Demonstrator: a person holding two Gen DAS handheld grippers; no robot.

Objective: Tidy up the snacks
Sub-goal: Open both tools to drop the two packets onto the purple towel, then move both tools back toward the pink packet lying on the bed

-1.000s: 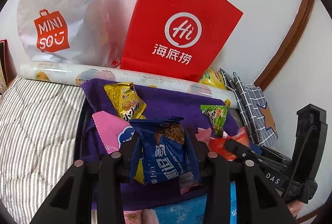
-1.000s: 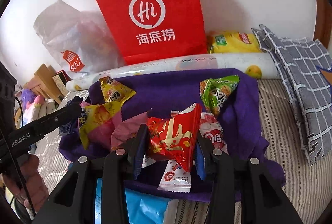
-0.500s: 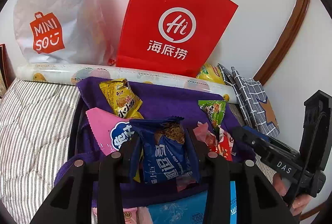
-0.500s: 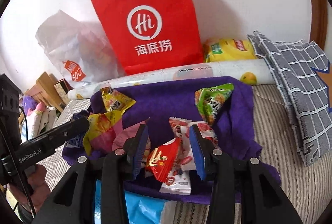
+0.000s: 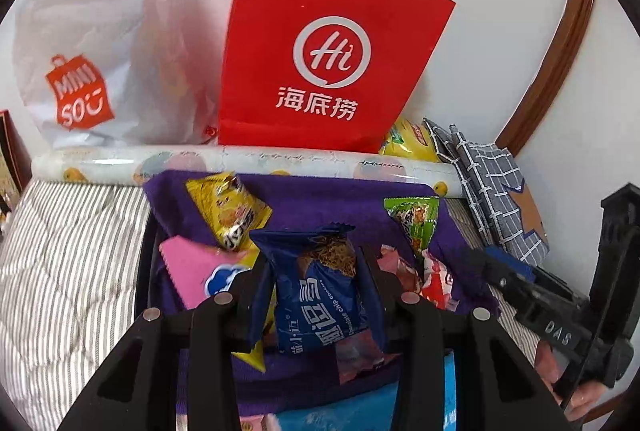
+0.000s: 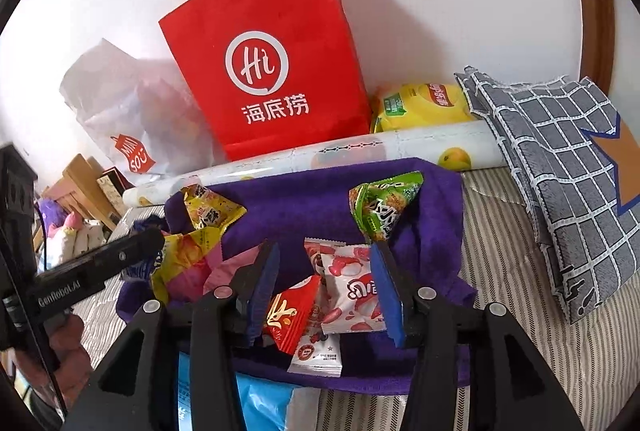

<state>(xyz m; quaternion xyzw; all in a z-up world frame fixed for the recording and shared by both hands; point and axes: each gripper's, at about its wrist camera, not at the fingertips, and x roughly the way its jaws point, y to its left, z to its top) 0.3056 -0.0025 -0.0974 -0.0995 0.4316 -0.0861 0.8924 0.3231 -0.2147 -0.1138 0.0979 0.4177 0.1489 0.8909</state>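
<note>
My left gripper (image 5: 316, 271) is shut on a blue cookie packet (image 5: 320, 303), held upright above the purple cloth (image 5: 320, 199). On that cloth lie a yellow packet (image 5: 228, 215), a pink packet (image 5: 188, 267) and a green packet (image 5: 416, 223). The jaws of my right gripper (image 6: 324, 271) are opening. A red packet (image 6: 292, 315) and a white-and-red packet (image 6: 352, 291) lie loose on the purple cloth (image 6: 300, 207) below them, and the pads touch neither one.
A red paper bag (image 5: 320, 71) and a white plastic bag (image 5: 100, 51) stand against the wall behind a printed roll (image 5: 280, 163). A yellow chip bag (image 6: 424, 107) and a grey checked fabric (image 6: 560, 171) lie at the right. A light-blue packet (image 6: 264, 403) sits near the front edge.
The right gripper's jaws have spread, and the red packet slipped out and dropped onto the cloth. The left gripper kept its hold on the blue packet and shifted slightly.
</note>
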